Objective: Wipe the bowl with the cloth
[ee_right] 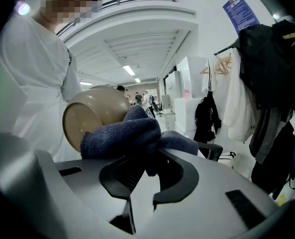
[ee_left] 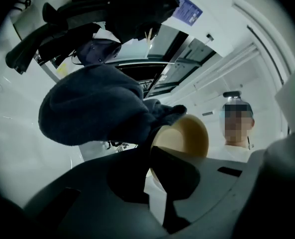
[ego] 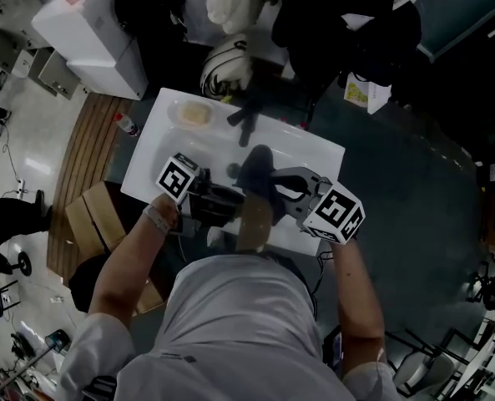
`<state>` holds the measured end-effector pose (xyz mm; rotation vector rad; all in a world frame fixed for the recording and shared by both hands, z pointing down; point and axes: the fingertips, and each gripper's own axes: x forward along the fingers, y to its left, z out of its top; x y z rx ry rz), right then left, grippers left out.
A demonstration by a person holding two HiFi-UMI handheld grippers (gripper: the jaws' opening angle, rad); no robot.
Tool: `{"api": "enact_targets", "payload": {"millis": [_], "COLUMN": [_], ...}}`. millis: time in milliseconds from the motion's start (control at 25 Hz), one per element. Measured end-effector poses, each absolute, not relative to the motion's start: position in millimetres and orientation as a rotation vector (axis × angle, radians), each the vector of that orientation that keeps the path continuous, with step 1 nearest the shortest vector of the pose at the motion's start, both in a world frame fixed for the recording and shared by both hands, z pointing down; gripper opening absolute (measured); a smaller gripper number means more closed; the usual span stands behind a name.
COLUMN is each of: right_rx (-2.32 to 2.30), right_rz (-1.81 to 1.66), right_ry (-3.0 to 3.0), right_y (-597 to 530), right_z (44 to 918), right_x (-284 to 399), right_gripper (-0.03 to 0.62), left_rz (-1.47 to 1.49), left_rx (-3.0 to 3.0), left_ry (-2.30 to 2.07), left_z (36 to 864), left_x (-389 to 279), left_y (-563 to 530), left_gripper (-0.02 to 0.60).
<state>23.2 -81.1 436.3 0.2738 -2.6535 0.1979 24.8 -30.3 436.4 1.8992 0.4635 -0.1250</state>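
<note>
Head view: the left gripper [ego: 224, 200] and right gripper [ego: 279, 192] meet above the white table [ego: 314, 153], with the bowl [ego: 254, 224] and cloth [ego: 255, 167] between them; left gripper view: its jaws pinch the bowl's rim, the cloth bunched over the bowl just beyond the jaws; right gripper view: its jaws are clamped on the cloth, which presses against the bowl just beyond.

the cloth [ee_right: 122, 133] is dark blue terry, thick and fuzzy, with a rough looped nap. the bowl [ee_right: 87, 116] is smooth and tan with a soft satin sheen; plastic or glazed ware, i cannot tell. the right gripper [ee_right: 147, 156] and left gripper [ee_left: 152, 151] have matt grey plastic shells, faintly grained. the table [ego: 314, 153] top is smooth, white and slightly glossy. the slatted platform [ego: 88, 153] looks like brown wood.
</note>
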Motion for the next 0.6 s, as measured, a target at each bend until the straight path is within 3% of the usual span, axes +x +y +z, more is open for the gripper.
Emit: {"api": "enact_targets", "payload": {"millis": [360, 600], "right_rx": [0.213, 0.188], "right_rz": [0.134, 0.121], "right_ry": [-2.719, -2.766], "right_y": [-74, -59], "right_z": [403, 381], "right_x": [28, 24], "right_gripper": [0.069, 0.069], "left_rz": [0.057, -0.026], "left_rx": [1.909, 1.811], "left_ry": [0.356, 0.156], "left_z": [478, 506], "left_x": [28, 9], "left_y": [-23, -54], "left_gripper": [0.021, 0.021]}}
